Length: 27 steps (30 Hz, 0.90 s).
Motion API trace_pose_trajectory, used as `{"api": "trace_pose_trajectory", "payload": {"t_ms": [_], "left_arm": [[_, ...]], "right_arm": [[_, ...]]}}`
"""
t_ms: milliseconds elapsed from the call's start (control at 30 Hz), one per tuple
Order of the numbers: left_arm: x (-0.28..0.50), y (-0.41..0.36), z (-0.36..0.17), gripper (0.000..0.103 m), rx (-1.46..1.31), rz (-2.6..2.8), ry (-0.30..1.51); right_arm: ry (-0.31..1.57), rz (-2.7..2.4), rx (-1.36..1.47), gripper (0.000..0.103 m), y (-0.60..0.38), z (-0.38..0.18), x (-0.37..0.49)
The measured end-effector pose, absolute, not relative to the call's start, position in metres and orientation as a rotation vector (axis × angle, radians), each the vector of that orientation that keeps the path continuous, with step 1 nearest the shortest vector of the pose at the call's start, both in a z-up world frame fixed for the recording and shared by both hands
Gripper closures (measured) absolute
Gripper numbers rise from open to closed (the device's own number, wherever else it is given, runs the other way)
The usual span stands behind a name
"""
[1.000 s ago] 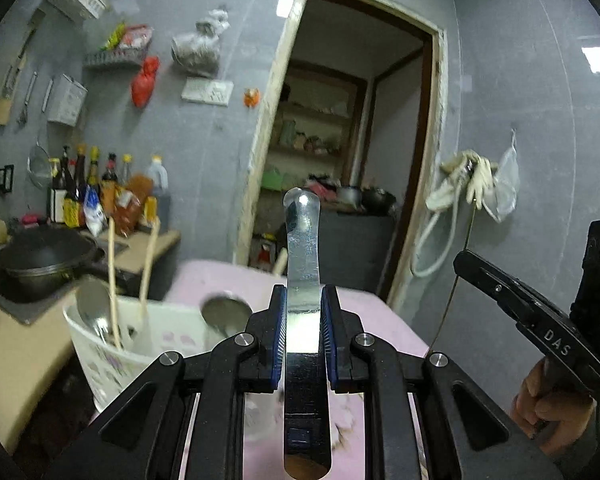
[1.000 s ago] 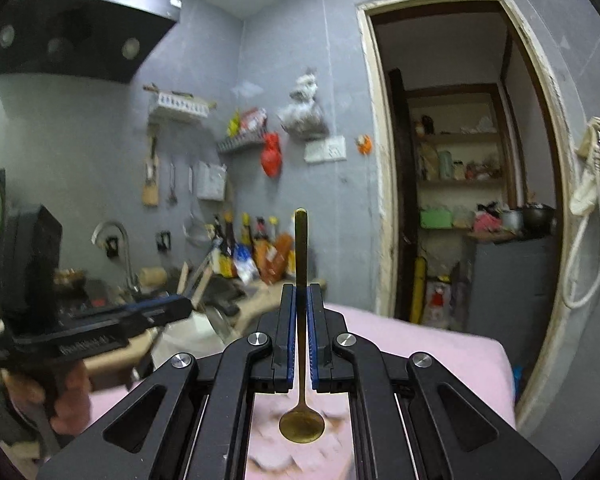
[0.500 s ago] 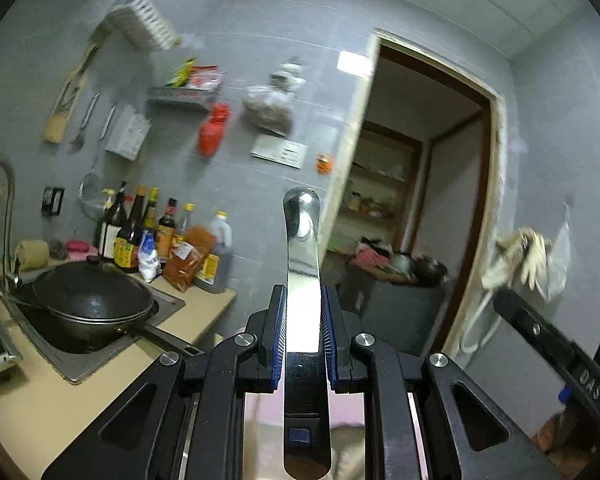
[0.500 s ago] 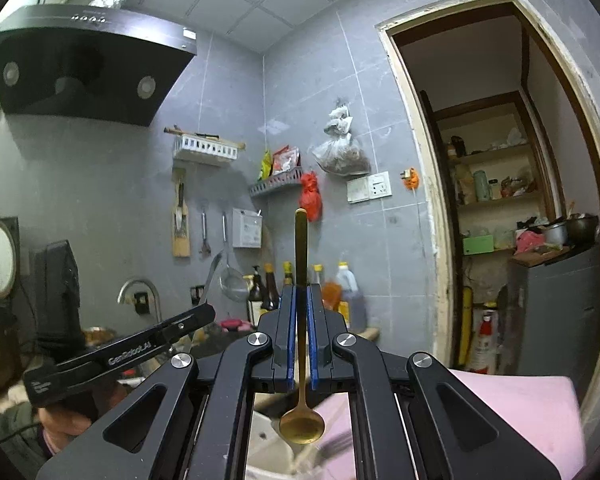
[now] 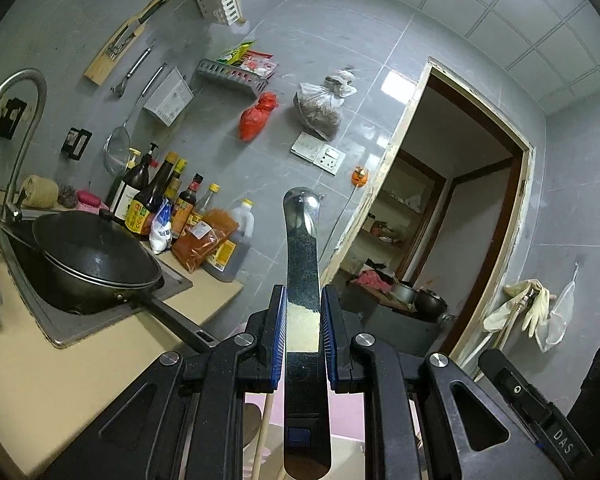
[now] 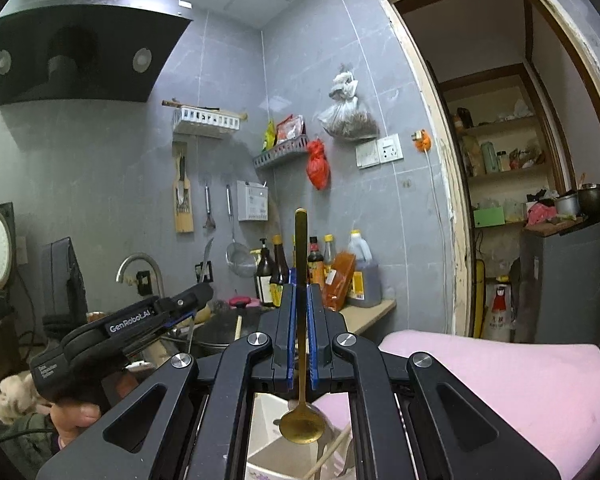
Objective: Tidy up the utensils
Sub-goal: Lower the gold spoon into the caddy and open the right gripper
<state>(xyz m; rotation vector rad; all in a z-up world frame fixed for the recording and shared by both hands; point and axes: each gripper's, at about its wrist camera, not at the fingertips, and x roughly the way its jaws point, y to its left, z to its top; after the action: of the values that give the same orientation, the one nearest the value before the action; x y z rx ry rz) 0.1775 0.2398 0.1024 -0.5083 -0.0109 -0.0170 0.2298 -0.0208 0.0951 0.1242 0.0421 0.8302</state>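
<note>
Change since earlier: both views now look higher up the kitchen wall; the pink-covered table has all but dropped out of the left wrist view, and the wok [image 5: 96, 258] in the sink fills its left side.
Left gripper [image 5: 303, 334]: fingers closed narrowly on a flat steel utensil handle [image 5: 302, 264], gripped by its edges, with the rounded end pointing up and away.
Steel utensil's working end: below the frame, so I cannot tell what kind it is.
Right gripper [image 6: 299, 334]: fingers nearly together, pinching the thin stem of a gold spoon [image 6: 301, 420], bowl hanging down.
Why held so: likely so each piece can go bowl-first into a holder.
White utensil basket [image 6: 268, 420]: directly beneath the gold spoon, with wooden chopsticks [image 6: 330, 452] leaning in it.
Pink table cover [image 6: 500, 380]: right of the basket.
Step in hand: carrying both pieces, probably toward the basket.
Risk: the thin stem could swivel between the pads.
</note>
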Motion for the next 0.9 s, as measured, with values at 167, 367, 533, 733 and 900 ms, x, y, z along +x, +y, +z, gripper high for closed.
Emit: {"api": "trace_pose_trajectory", "payload": {"t_ms": [167, 367, 533, 733, 900], "left_arm": [[0.180, 0.228, 0.096, 0.089, -0.463, 0.032, -0.031], [0.181, 0.212, 0.081, 0.089, -0.396, 0.088, -0.049], [0.181, 0.200, 0.069, 0.089, -0.336, 0.106, -0.027], [0.177, 0.190, 0.062, 0.089, -0.287, 0.104, 0.002], [0.173, 0.187, 0.060, 0.089, -0.285, 0.066, 0.033]], "right_arm": [[0.052, 0.834, 0.147, 0.100, -0.023, 0.086, 0.233], [0.082, 0.836, 0.150, 0.100, -0.021, 0.078, 0.241], [0.104, 0.828, 0.155, 0.100, -0.020, 0.072, 0.246], [0.115, 0.829, 0.140, 0.100, -0.017, 0.066, 0.246], [0.121, 0.841, 0.142, 0.099, -0.018, 0.062, 0.244]]}}
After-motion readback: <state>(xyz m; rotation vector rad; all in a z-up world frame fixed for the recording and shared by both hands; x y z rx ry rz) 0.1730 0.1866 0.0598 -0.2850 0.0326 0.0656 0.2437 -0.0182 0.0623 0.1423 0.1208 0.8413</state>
